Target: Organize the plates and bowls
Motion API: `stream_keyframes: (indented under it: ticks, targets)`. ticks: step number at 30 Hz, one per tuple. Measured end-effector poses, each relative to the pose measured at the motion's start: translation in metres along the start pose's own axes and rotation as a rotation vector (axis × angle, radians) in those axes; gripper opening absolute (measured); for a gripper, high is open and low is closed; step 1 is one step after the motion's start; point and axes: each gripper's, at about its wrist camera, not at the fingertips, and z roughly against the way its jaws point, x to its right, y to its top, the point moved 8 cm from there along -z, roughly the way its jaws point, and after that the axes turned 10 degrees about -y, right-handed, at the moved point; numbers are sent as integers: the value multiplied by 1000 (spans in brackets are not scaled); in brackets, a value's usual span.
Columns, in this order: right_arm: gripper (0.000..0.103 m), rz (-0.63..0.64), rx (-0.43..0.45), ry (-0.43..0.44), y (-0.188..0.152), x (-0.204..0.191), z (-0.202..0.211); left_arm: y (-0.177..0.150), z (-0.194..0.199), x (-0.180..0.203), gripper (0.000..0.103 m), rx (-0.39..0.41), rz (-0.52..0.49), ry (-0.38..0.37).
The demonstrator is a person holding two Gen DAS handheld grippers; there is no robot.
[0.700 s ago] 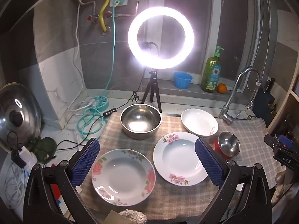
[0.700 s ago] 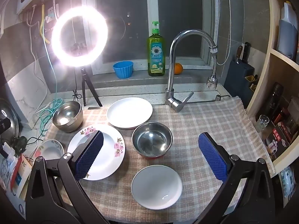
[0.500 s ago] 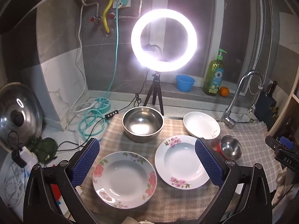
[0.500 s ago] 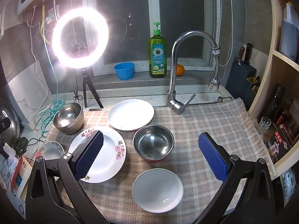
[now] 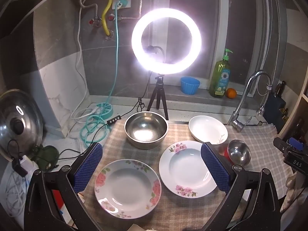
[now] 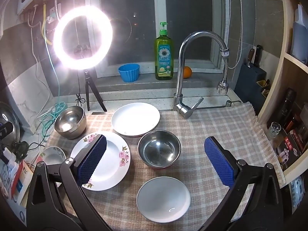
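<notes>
While spread wide w/ nothing held, left claw [image 5: 152,165] over pink-flowered white plates [image 5: 128,188] [image 5: 187,168]; right claw [image 6: 155,159] likewise agape, empty, above small steel bowl [image 6: 159,149] & plain white bowl [image 6: 163,199] on checked-cloth table [image 6: 211,127].

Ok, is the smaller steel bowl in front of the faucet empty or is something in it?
Empty. The smaller steel bowl stands upright on the checked cloth, and the right wrist view shows only its bare, shiny bottom.

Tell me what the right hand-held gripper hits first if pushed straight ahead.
Probably the steel bowl, which sits centred between the open right hand-held gripper fingers; depth is unclear, so it might pass above it toward the faucet.
</notes>
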Motion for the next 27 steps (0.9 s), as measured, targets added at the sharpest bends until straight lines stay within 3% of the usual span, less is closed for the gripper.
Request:
stream_keyframes:
  ticks: [27]
  targets:
    - [103, 9, -10, -11, 0, 1, -7, 4, -10, 8, 102, -13, -17, -22]
